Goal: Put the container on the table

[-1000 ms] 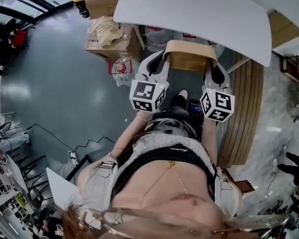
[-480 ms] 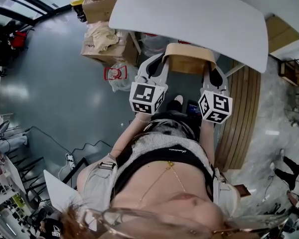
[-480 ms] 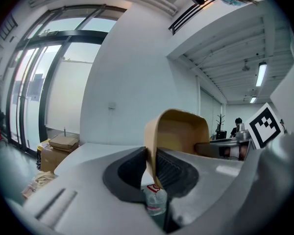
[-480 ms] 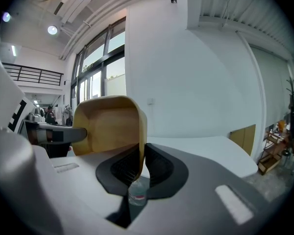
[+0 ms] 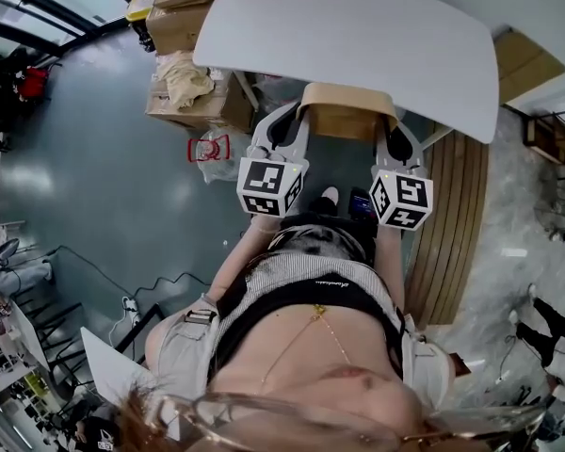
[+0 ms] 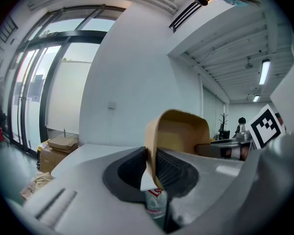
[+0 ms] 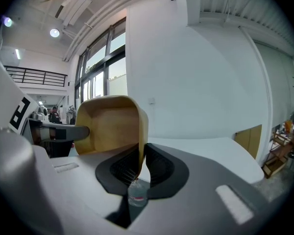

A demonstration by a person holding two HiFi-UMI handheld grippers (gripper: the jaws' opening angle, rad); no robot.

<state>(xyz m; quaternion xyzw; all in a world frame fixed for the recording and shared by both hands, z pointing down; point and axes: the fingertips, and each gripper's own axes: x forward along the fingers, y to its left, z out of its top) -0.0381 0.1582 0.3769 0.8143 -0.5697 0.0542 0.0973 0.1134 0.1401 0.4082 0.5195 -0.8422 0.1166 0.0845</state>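
Cardboard boxes (image 5: 184, 8) are stacked on the floor at far left, beside the white bench (image 5: 358, 26). The left gripper (image 5: 295, 119) is pinched tight on the left wall of the tan container (image 5: 347, 121) — empty inside, held in the air just short of the bench's near edge. The right gripper (image 5: 395, 137) pinches the right wall — its jaws have just eased slightly wider.

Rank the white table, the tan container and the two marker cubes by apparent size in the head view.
1. white table, by far the largest.
2. tan container, slightly bigger than either cube.
3. left marker cube and right marker cube look alike, so unranked; both sit nearer the camera.
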